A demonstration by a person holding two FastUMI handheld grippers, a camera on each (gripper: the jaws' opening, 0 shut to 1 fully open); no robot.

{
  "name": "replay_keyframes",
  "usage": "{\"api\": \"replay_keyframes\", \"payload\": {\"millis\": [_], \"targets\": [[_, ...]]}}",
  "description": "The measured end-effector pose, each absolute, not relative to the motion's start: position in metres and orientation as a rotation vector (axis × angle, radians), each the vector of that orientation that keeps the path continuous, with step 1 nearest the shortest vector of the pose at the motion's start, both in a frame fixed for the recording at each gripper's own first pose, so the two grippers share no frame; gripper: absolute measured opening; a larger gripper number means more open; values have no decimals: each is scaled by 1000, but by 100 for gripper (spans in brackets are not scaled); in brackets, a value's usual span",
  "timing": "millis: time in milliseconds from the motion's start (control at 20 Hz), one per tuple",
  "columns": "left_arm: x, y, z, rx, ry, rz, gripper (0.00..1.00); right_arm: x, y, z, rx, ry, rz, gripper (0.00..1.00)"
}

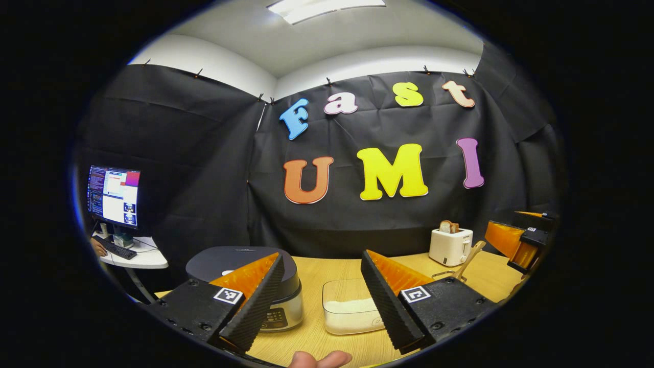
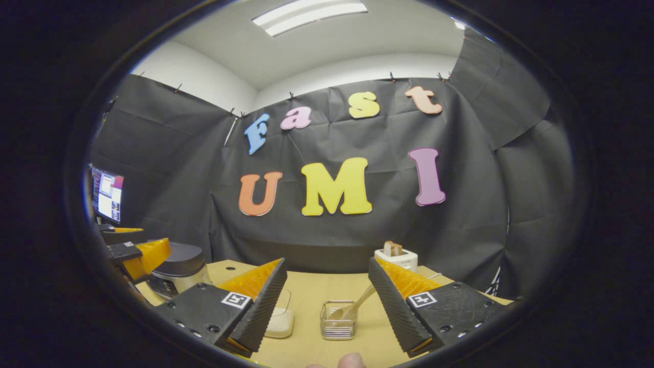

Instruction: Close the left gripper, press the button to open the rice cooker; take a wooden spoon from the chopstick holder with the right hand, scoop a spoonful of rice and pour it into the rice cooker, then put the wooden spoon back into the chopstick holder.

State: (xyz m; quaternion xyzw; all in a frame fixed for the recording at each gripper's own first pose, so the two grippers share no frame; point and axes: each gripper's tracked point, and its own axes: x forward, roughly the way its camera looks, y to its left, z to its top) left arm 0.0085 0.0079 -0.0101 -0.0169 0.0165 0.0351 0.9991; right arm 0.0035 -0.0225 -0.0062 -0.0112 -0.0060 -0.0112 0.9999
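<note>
The rice cooker (image 1: 240, 258), dark lid down, stands at the table's left, partly behind my left gripper's (image 1: 322, 254) near finger. That gripper is open and holds nothing. A clear box of white rice (image 1: 351, 311) sits between its fingers, farther off. In the right gripper view, my right gripper (image 2: 327, 261) hangs open above the table. A small clear chopstick holder (image 2: 338, 323) stands ahead of it with the wooden spoon (image 2: 357, 302) leaning out of it to the right. The rice box (image 2: 282, 318) is half hidden by that gripper's left finger. The rice cooker (image 2: 180, 263) lies at far left.
A white toaster (image 1: 450, 246) with bread in it stands at the back right of the wooden table (image 1: 327, 271). Left of the table, a monitor (image 1: 113, 195) sits on a small white desk (image 1: 145, 259), with a hand at its keyboard. A thumb (image 1: 319, 359) shows at the bottom edge.
</note>
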Motion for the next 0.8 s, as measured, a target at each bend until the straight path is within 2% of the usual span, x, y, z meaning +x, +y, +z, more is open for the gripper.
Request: {"api": "replay_keyframes", "payload": {"millis": [50,100,150,450,700,750,800], "targets": [[8,6,-12,-44,45,73,96,5,-26,-8,-28,-16,-23,93],[7,1,-12,-47,47,72,96,5,-31,-8,-37,-20,-26,95],[6,1,-11,-42,45,82,97,6,-34,-10,-44,-24,-24,93],[5,34,-26,-28,129,190,96,14,-55,-14,-39,-23,-17,93],[8,85,-31,-22,275,258,96,17,-76,-16,-32,-36,-29,93],[8,95,-33,-24,313,273,96,19,-79,-20,-19,-28,-27,95],[11,100,-31,-34,340,268,97,20,-82,-21,-4,-23,-28,93]]}}
